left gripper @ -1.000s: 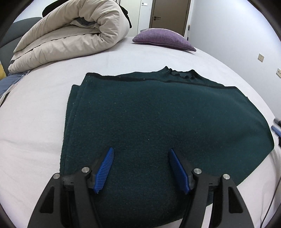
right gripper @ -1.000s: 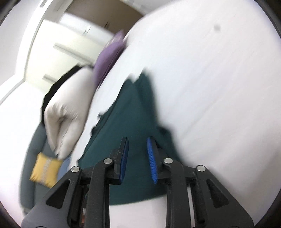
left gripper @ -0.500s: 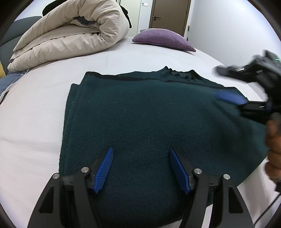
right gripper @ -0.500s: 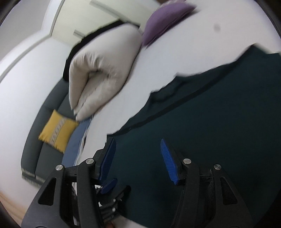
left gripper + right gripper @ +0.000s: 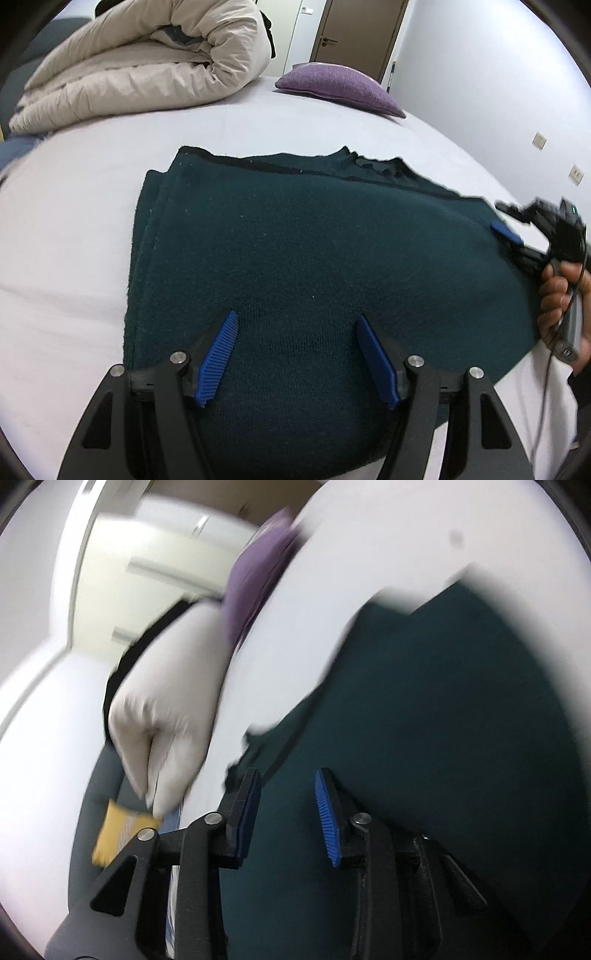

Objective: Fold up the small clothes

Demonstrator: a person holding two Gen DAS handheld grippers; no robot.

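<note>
A dark green knitted sweater [image 5: 314,251] lies folded flat on the white bed [image 5: 66,229], its collar at the far edge. My left gripper [image 5: 295,350] is open and empty, just above the sweater's near edge. My right gripper [image 5: 286,812] is open and empty over the sweater [image 5: 443,709]; its view is blurred by motion. In the left wrist view the right gripper [image 5: 513,229] sits at the sweater's right edge, held by a hand.
A rolled beige duvet [image 5: 147,62] and a purple pillow [image 5: 340,88] lie at the far side of the bed. A grey sofa with a yellow cushion [image 5: 118,830] stands beyond the bed. A door [image 5: 362,33] is at the back.
My right gripper swung in over the sweater's right side, its jaws opening and then narrowing somewhat, and it now sits lower at the right edge. My left gripper has barely moved.
</note>
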